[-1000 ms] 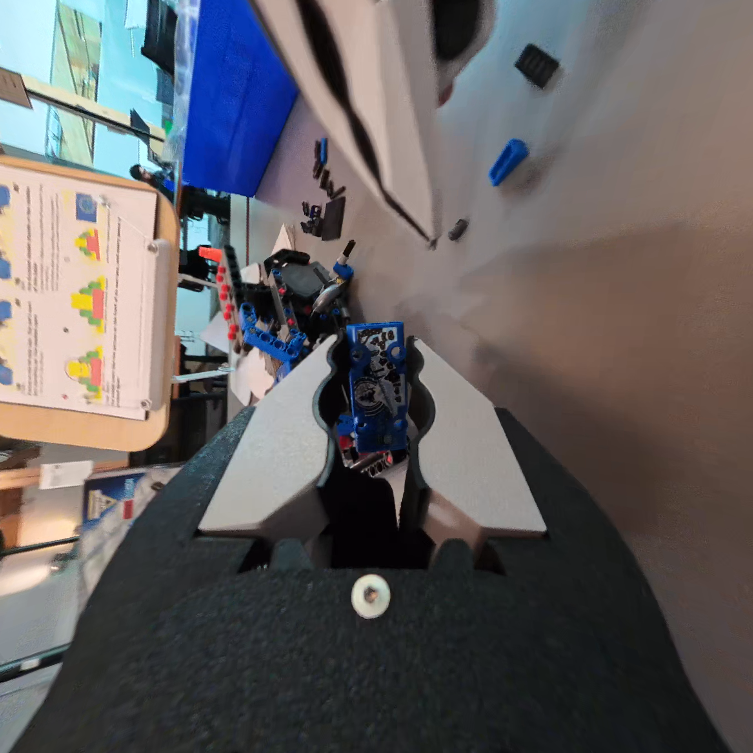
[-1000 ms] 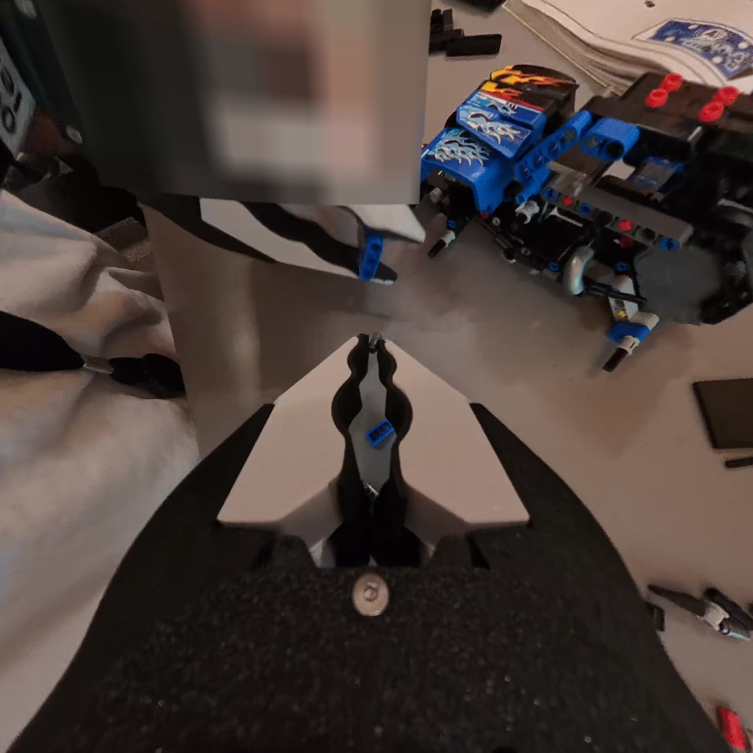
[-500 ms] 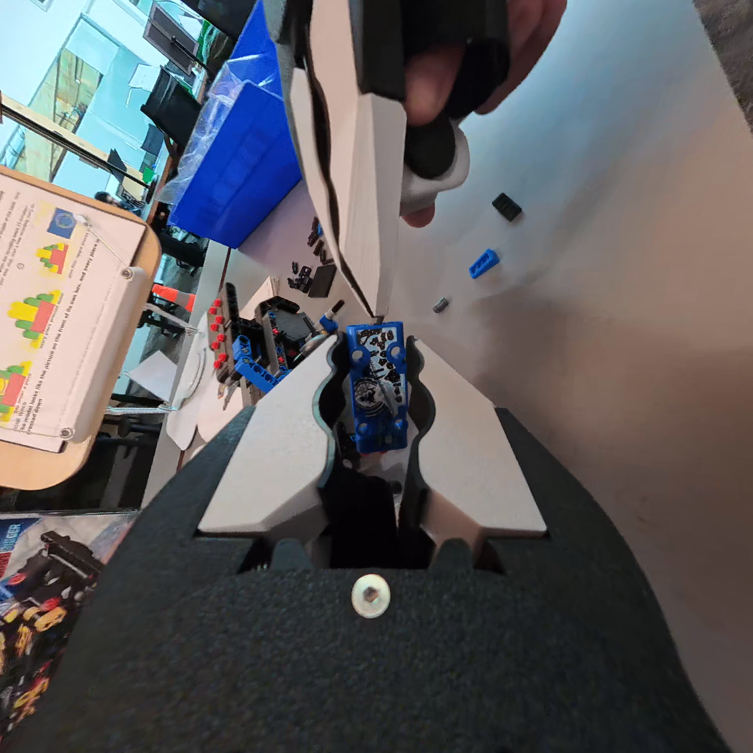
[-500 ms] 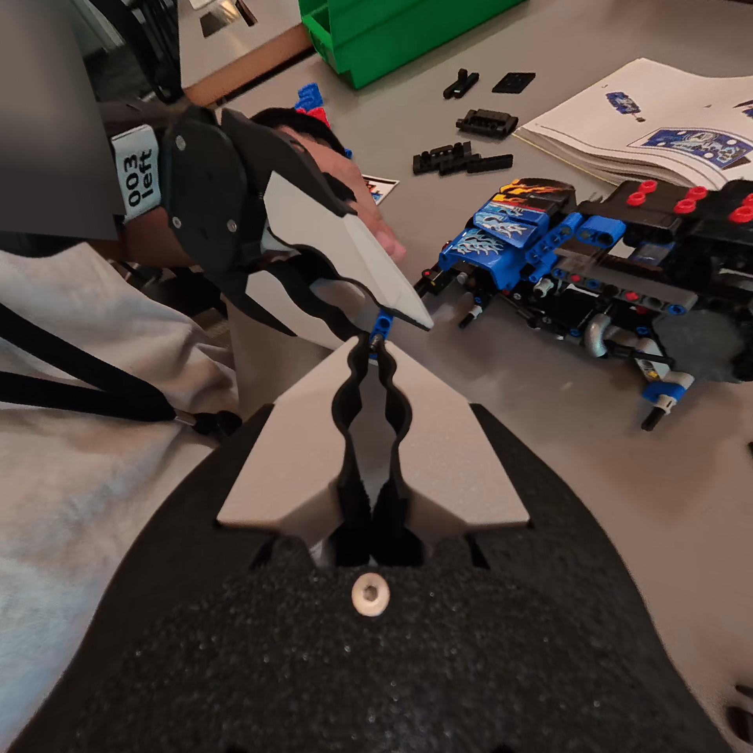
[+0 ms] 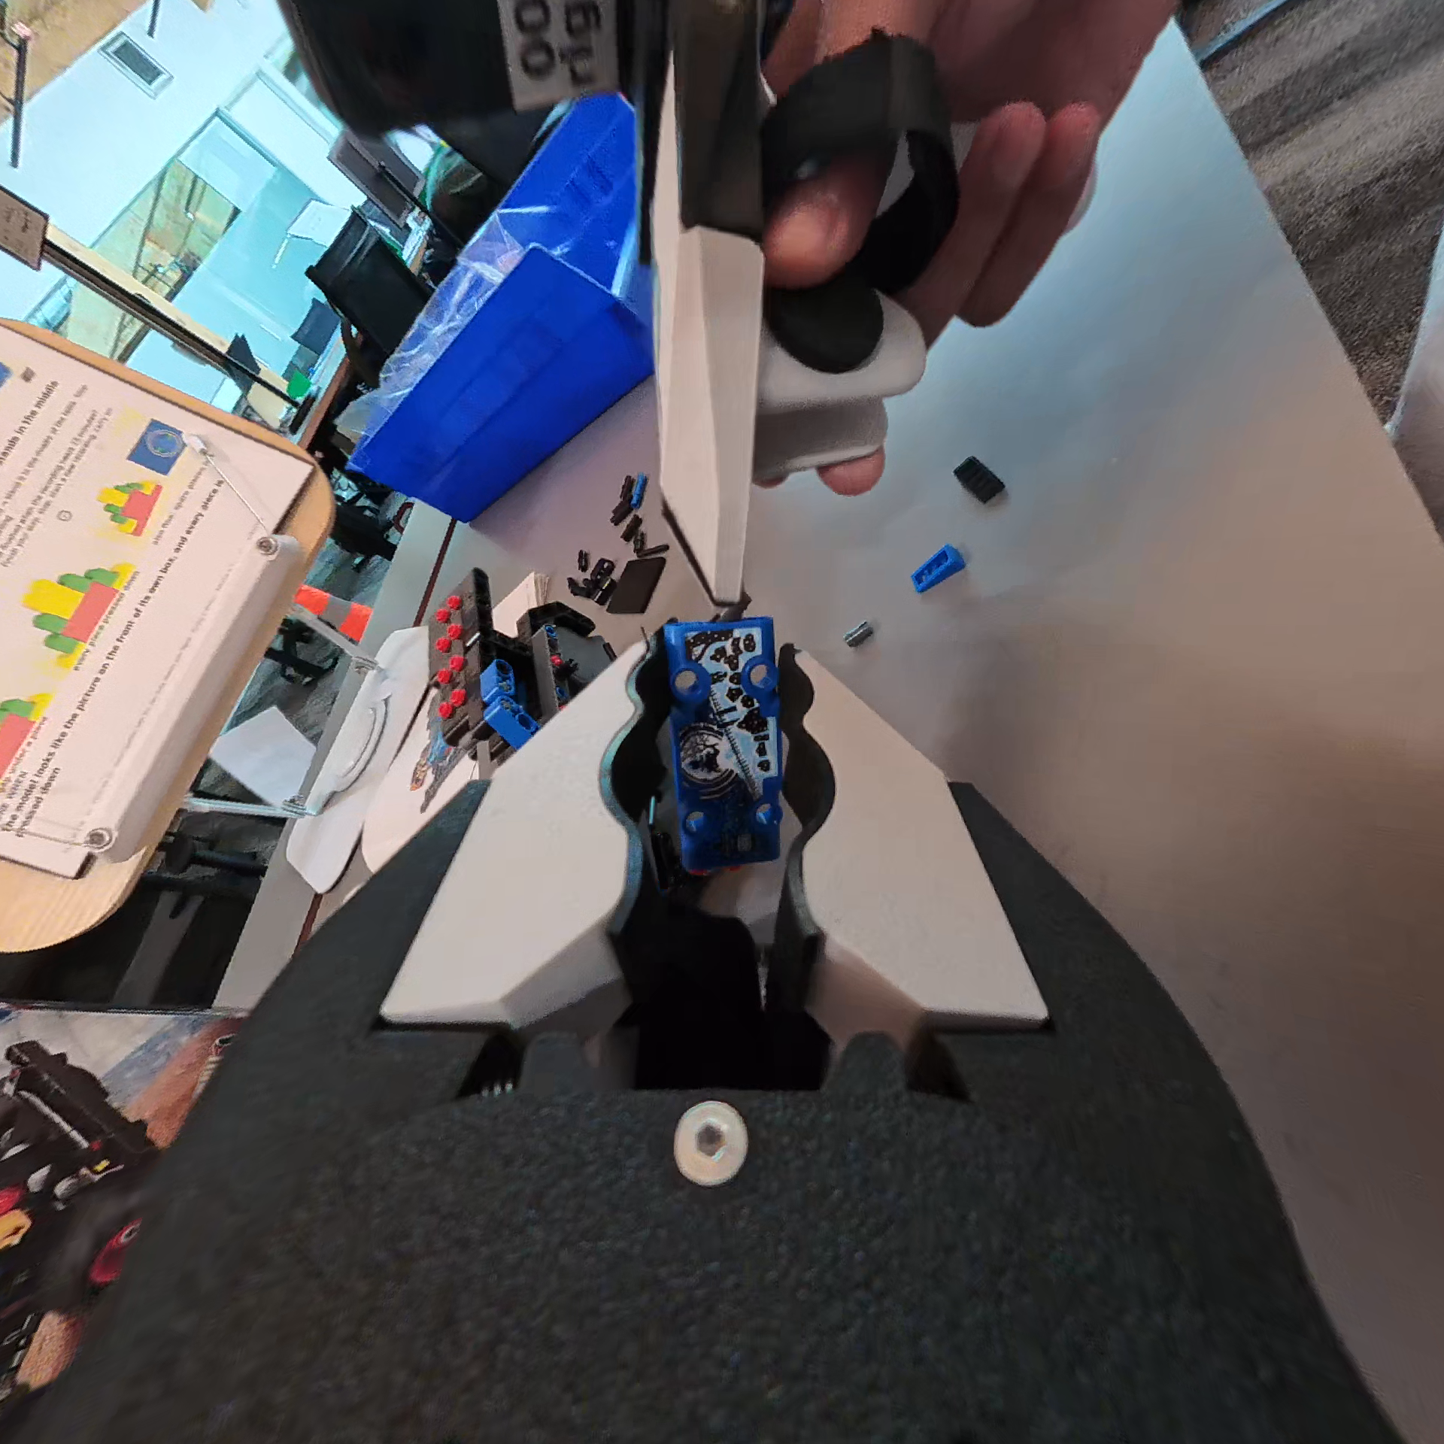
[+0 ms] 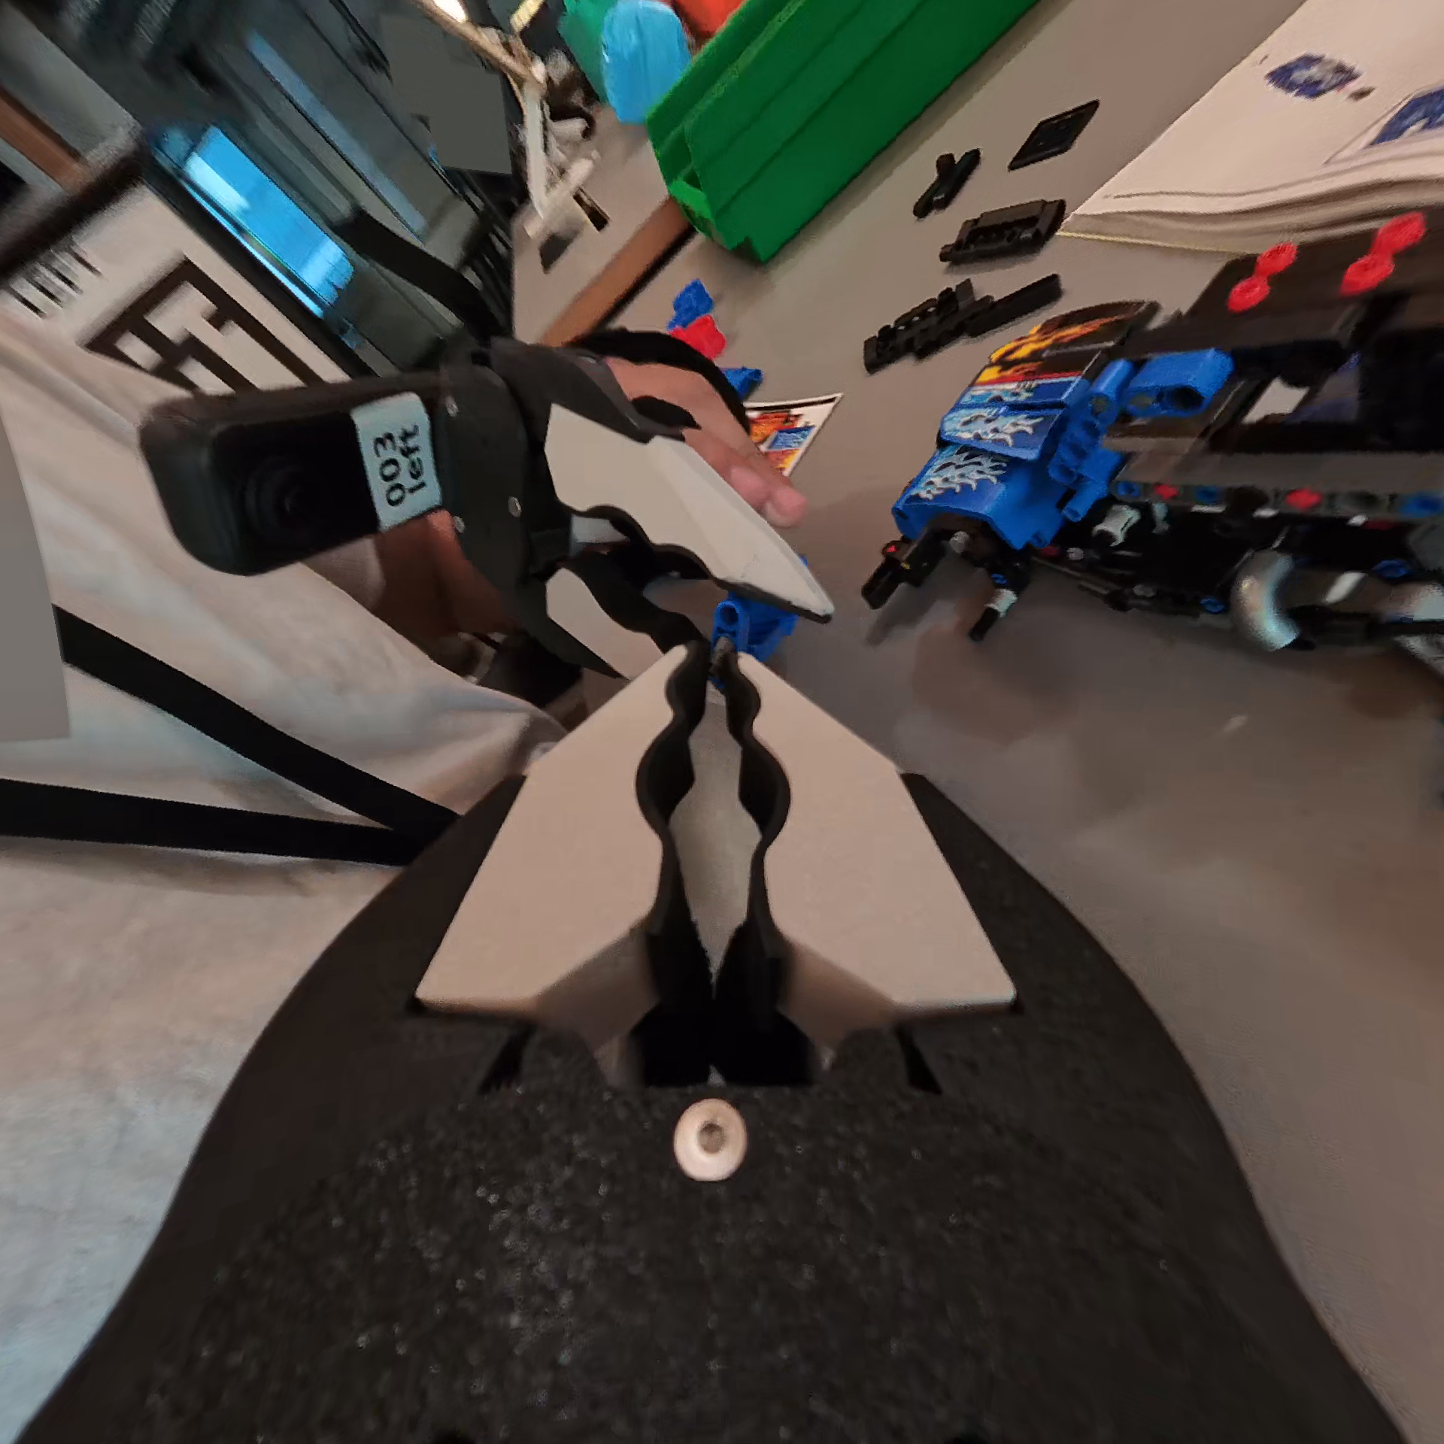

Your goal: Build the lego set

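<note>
My left gripper (image 5: 719, 652) is shut on a blue printed panel (image 5: 725, 742), held lengthwise between its jaws above the table. My right gripper (image 6: 713, 656) is shut, and a small dark grey pin (image 6: 720, 647) shows at its tips. In the left wrist view the right gripper (image 5: 728, 600) comes down from above, its tip at the panel's far end. In the right wrist view the panel (image 6: 746, 625) sits just beyond my right tips, under the left gripper's upper finger (image 6: 703, 516). The partly built blue and black truck (image 6: 1172, 469) stands on the table to the right.
On the grey table (image 5: 1133, 703) lie a small blue plate (image 5: 938, 566), a black piece (image 5: 978, 478) and a grey pin (image 5: 858, 633). Loose black parts (image 6: 961, 312), an instruction booklet (image 6: 1289, 141) and a green bin (image 6: 781, 117) lie beyond the truck. A blue bin (image 5: 508, 391) stands behind. My left and right fingertips are right by each other.
The right gripper has closed in on the left one, until its tip meets the far end of the held blue panel. Both views have tilted. Both grippers stay shut.
</note>
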`<state>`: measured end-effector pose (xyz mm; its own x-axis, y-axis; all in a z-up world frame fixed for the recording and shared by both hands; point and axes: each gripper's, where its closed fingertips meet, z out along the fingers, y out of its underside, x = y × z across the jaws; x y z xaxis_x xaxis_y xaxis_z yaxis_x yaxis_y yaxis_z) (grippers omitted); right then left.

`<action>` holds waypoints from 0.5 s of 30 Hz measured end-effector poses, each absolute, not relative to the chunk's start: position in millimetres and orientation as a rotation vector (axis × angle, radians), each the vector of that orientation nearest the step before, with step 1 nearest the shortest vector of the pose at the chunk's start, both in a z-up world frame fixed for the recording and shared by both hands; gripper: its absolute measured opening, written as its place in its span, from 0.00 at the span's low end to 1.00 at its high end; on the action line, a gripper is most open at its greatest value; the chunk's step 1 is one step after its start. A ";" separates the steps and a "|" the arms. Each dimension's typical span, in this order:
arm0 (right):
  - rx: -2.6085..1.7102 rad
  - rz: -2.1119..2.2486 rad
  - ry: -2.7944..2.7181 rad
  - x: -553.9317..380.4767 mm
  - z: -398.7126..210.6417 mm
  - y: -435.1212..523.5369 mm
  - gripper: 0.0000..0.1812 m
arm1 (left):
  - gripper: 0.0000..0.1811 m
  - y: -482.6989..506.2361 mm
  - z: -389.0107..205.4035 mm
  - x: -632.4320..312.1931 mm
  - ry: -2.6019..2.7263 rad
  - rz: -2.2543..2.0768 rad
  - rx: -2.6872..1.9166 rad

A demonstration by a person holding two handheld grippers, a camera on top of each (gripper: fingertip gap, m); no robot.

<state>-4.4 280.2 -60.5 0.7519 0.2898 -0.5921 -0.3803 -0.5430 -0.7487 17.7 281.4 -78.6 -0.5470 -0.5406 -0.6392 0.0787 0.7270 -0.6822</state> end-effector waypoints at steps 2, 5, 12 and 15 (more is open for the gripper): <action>-1.938 0.968 0.136 -5.4 -59.5 280.6 0.02 | 0.14 282.4 -79.8 18.0 1.990 -0.805 -0.322; -1.982 1.066 0.221 -5.7 -69.2 278.4 0.02 | 0.14 283.5 -87.7 19.0 1.961 -0.638 -0.193; -2.303 0.493 -0.221 19.2 -114.2 260.1 0.02 | 0.14 297.2 -94.0 26.0 1.984 -0.593 -0.282; -2.431 0.279 -0.451 25.9 -142.1 243.7 0.02 | 0.14 297.3 -94.5 26.0 1.994 -0.621 -0.313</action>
<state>25.9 243.7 -142.1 0.9185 0.3857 -0.0868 0.2492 -0.7354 -0.6301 26.0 297.3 -94.5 -0.4815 -0.4643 -0.7433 0.0397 0.8357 -0.5477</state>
